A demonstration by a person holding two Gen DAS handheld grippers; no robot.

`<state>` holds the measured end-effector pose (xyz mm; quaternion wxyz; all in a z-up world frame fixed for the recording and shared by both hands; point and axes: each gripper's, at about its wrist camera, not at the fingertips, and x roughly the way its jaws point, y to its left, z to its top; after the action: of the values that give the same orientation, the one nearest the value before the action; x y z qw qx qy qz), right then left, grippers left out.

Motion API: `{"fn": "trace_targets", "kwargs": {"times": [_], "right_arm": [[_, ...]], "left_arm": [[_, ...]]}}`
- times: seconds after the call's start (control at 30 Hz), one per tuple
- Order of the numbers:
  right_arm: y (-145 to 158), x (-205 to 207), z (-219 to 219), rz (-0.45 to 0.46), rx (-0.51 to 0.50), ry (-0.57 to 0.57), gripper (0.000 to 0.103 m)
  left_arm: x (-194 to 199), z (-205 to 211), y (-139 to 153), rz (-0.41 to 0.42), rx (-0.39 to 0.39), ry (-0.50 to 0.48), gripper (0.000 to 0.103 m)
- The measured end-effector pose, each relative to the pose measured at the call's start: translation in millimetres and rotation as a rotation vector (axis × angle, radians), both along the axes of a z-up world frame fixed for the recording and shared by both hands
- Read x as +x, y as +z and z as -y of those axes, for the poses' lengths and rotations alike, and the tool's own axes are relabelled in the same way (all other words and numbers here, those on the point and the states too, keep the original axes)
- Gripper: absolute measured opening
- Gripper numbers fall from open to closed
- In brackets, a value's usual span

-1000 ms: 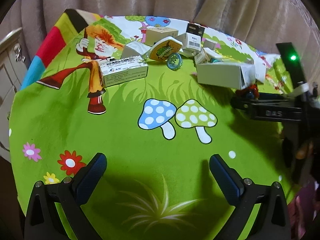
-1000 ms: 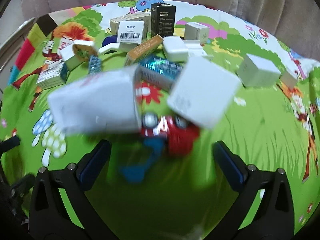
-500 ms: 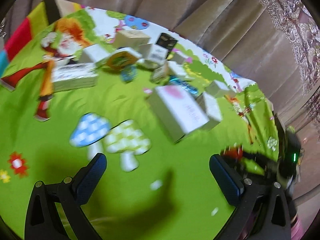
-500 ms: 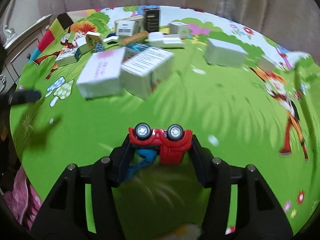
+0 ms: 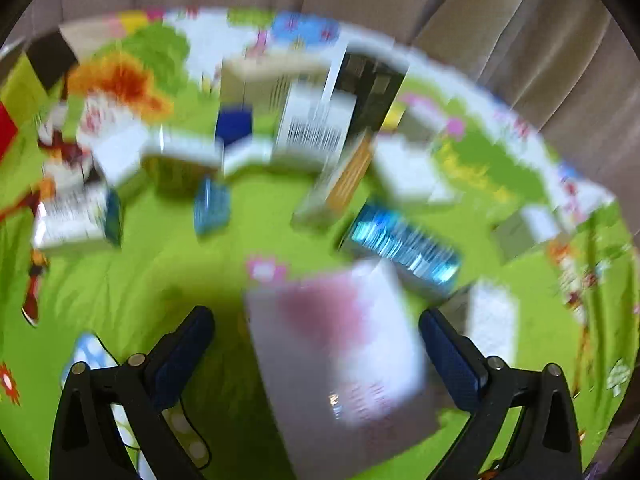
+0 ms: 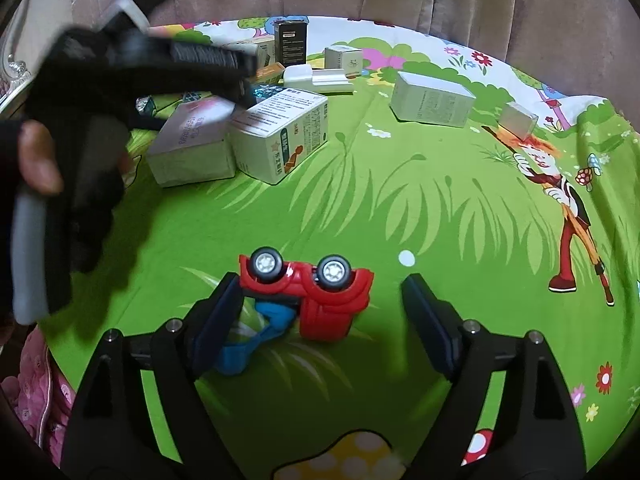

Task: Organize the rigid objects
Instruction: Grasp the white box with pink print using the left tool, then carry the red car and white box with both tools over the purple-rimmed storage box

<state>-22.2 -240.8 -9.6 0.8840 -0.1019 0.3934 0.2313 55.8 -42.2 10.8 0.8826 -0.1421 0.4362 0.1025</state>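
Right gripper (image 6: 320,312): jaws have just been opening and stand wide. The toy car (image 6: 310,294) lies on its side between them on the green cloth (image 6: 360,208); the left pad touches or nearly touches its nose, the right pad is clear.

Left gripper (image 5: 316,354): spread wide and empty, over the pink-printed box (image 5: 340,356); view badly blurred. The other boxes crowd from 10 to 1 o'clock.

Risks, as judged:
- Lifting the right gripper away could drag the car if the pad catches.
- A fast, blurred approach could shove the pink box into its neighbour (image 6: 280,136).
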Motion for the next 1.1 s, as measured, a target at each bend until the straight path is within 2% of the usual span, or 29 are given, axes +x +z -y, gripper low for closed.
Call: {"fn": "trace_targets", "kwargs": {"times": [0.03,0.07,0.13,0.23,0.33,0.4,0.43,0.5,0.57,0.6,0.63,0.67,0.7,0.87,1.1], "right_arm": [[0.3,-0.3,0.8,-0.001,0.008,0.002,0.085],[0.4,-0.5,1.9,-0.003,0.016,0.004,0.085],[1.8,0.2,6.1,-0.011,0.05,0.004,0.085],[3.7,2.7,13.0,-0.037,0.091,-0.017,0.085],[4.5,-0.8,13.3,-0.053,0.084,-0.055,0.086],[3.6,-6.5,10.3,-0.05,0.091,-0.086,0.09],[2.8,-7.8,8.2,-0.042,0.08,-0.088,0.091],[0.5,-7.7,-6.0,-0.023,-0.014,-0.082,0.092],[1.2,-4.0,-10.1,-0.037,-0.009,-0.085,0.093],[1.2,-1.8,-10.9,-0.038,-0.014,-0.09,0.093],[0.8,0.7,-10.9,-0.038,-0.014,-0.096,0.091],[1.3,2.9,-10.9,-0.032,-0.014,-0.107,0.082],[2.6,3.8,-10.7,-0.022,-0.01,-0.115,0.059],[2.9,-1.2,-11.0,0.029,-0.006,-0.12,0.059],[3.1,-1.7,-12.7,0.037,-0.011,-0.121,0.059]], "left_arm": [[-5.9,2.5,-0.2,0.009,0.056,-0.007,0.1],[-13.4,0.9,-0.8,0.017,0.078,-0.01,0.099],[-26.8,-7.6,-6.7,-0.006,0.068,-0.012,0.097],[-42.3,-18.2,-12.6,-0.029,0.14,-0.021,0.097],[-56.7,-32.1,-13.2,-0.018,0.143,-0.059,0.098],[-59.7,-37.5,-14.2,-0.013,0.142,-0.08,0.098],[-60.9,-38.2,-14.1,-0.014,0.141,-0.085,0.098],[-65.4,-43.0,-14.6,-0.008,0.139,-0.089,0.098],[-66.3,-41.9,-16.4,-0.011,0.135,-0.094,0.098],[-70.8,-45.1,-16.4,-0.002,0.133,-0.093,0.094],[-72.8,-46.0,-15.0,0.009,0.136,-0.088,0.085],[-77.6,-46.1,-13.3,0.022,0.141,-0.087,0.08],[-82.5,-40.4,-8.6,0.031,0.147,-0.086,0.068],[-86.7,-36.4,-1.6,0.056,0.146,-0.102,0.067],[-63.0,-19.1,1.3,0.058,0.13,-0.101,0.067]]}}
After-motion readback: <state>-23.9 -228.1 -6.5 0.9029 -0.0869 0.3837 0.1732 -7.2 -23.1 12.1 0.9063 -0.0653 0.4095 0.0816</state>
